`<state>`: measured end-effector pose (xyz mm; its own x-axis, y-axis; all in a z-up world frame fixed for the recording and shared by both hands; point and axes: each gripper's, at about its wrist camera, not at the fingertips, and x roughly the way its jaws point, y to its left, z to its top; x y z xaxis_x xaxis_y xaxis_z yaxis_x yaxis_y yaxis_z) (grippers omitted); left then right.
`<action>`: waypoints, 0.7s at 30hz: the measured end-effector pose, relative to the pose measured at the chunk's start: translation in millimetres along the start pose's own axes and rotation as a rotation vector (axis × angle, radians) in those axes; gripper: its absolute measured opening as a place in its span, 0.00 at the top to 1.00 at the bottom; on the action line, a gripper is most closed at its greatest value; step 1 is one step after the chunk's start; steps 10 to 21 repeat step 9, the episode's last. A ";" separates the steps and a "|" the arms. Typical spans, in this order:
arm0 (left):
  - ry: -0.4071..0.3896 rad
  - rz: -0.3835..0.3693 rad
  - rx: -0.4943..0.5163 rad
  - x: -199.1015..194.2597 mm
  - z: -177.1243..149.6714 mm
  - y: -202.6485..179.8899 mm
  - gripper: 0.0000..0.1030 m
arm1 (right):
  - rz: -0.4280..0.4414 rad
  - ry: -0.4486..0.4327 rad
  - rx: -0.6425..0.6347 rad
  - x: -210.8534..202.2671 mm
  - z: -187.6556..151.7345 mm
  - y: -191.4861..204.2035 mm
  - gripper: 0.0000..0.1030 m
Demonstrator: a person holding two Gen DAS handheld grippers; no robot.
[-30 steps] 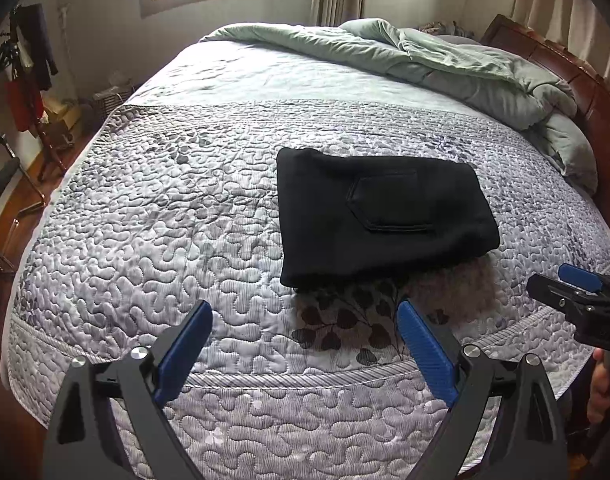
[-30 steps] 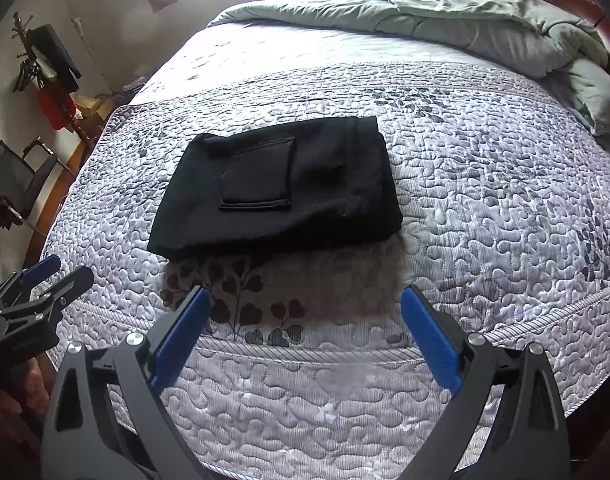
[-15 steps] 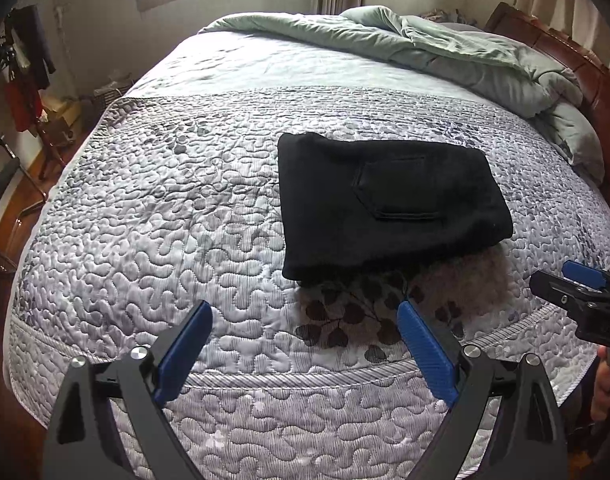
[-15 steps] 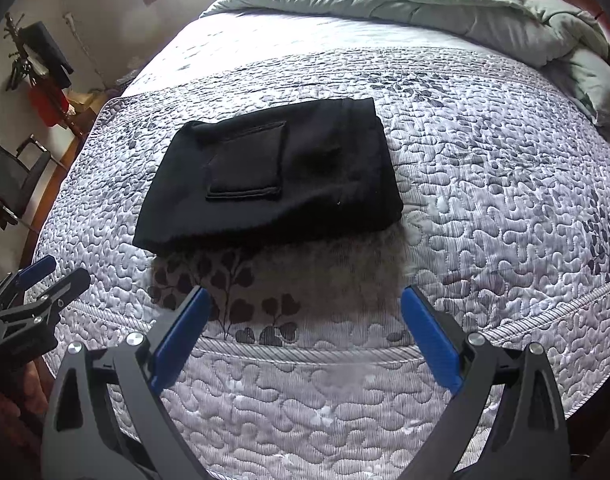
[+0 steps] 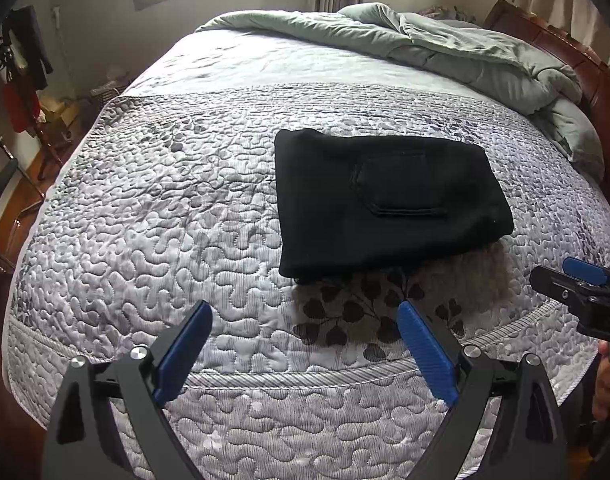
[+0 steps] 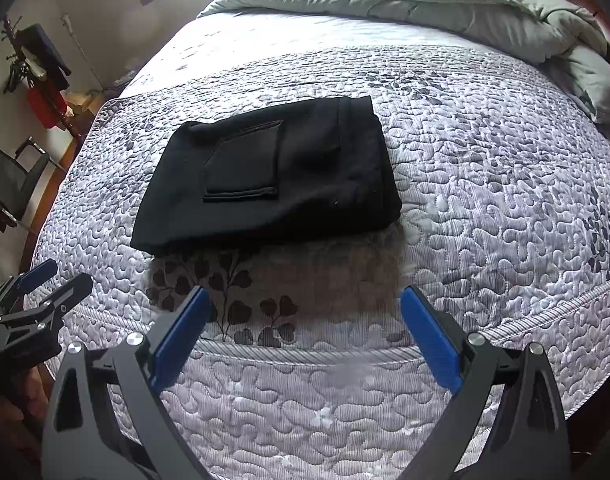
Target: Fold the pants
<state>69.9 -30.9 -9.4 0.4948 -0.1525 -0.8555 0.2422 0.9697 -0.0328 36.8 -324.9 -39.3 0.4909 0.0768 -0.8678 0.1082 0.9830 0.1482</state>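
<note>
— Where are the grippers?
— Left gripper (image 5: 301, 354) and right gripper (image 6: 303, 338) both hang spread wide, holding nothing, over the near edge of the quilt (image 5: 153, 216).
— And the pants?
— The pants (image 5: 385, 200) lie folded on the quilt, beyond both grippers, pocket up, nothing between.
— Behind them?
— A green blanket (image 5: 445, 48) is bunched beyond the pants.

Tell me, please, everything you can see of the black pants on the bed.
The pants are black, of a soft, matte cloth, folded into a thick, roughly rectangular stack. A patch pocket with stitched edges faces up on the top layer. They lie flat on the quilted grey bedspread, towards its near edge, just beyond a leaf print. Nothing but the bedspread touches them; both grippers are open and apart from them.
</note>
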 end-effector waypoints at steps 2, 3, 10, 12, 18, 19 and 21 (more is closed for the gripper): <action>0.003 0.002 0.002 0.2 0.0 -0.2 0.08 | -0.002 0.002 0.001 0.7 -0.2 -0.3 0.07; 0.006 0.006 0.000 0.2 0.0 -0.4 0.08 | -0.004 0.003 0.004 1.1 -0.6 -0.8 0.07; 0.001 0.013 0.004 -5.2 -0.4 -3.6 0.08 | -0.004 0.003 0.018 0.8 -2.2 -5.0 0.07; 0.001 0.013 0.004 -5.2 -0.4 -3.6 0.08 | -0.004 0.003 0.018 0.8 -2.2 -5.0 0.07; 0.001 0.013 0.004 -5.2 -0.4 -3.6 0.08 | -0.004 0.003 0.018 0.8 -2.2 -5.0 0.07; 0.001 0.013 0.004 -5.2 -0.4 -3.6 0.08 | -0.004 0.003 0.018 0.8 -2.2 -5.0 0.07; 0.001 0.013 0.004 -5.2 -0.4 -3.6 0.08 | -0.004 0.003 0.018 0.8 -2.2 -5.0 0.07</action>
